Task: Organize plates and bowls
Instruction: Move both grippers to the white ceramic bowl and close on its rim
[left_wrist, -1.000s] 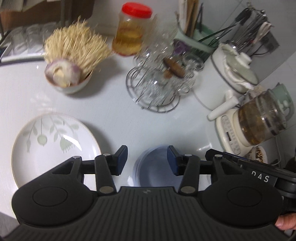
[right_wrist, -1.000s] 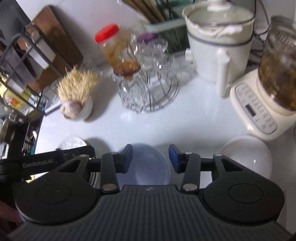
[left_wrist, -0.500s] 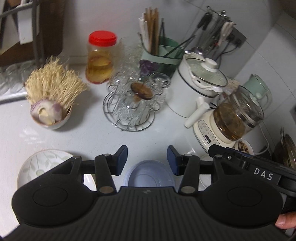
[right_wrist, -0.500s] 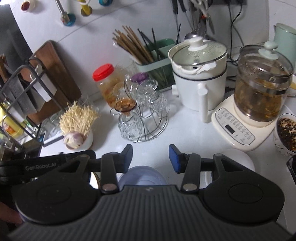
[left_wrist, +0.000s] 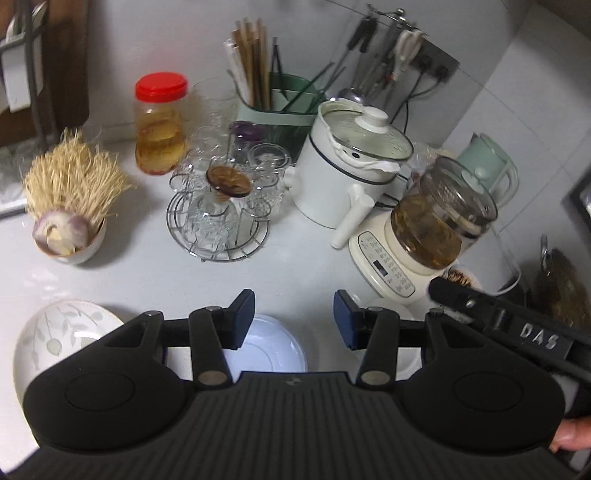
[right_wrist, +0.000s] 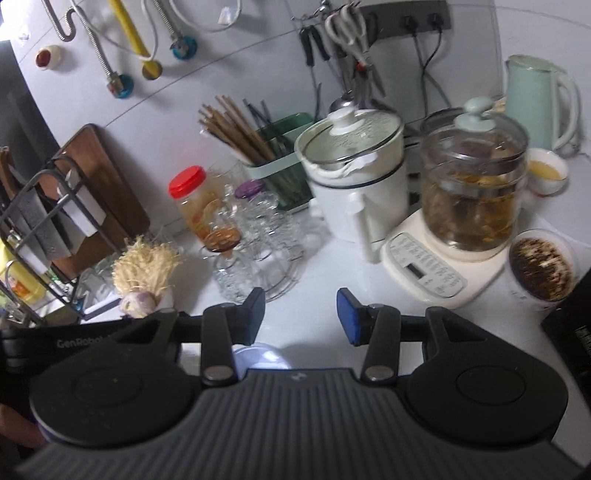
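A pale blue bowl (left_wrist: 269, 350) sits on the white counter, below and behind my left gripper (left_wrist: 294, 319), which hangs open above it with nothing between its blue pads. A leaf-patterned plate (left_wrist: 51, 336) lies at the left, partly hidden by the gripper body. A white bowl (left_wrist: 408, 360) peeks out under the right finger. In the right wrist view my right gripper (right_wrist: 301, 317) is also open and holds nothing, and only a sliver of the blue bowl (right_wrist: 260, 356) shows under it.
Behind stand a wire rack of glass cups (left_wrist: 221, 214), a red-lidded jar (left_wrist: 160, 122), a bowl of garlic (left_wrist: 68, 229), a white lidded pot (left_wrist: 351, 173) and a glass kettle on its base (left_wrist: 436, 221). A cup of dark grains (right_wrist: 541, 267) stands at the right.
Both grippers have risen and pulled back from the blue bowl. The bowl has slid down toward the bottom of each view, and more of the back wall shows. The jaws keep the same width.
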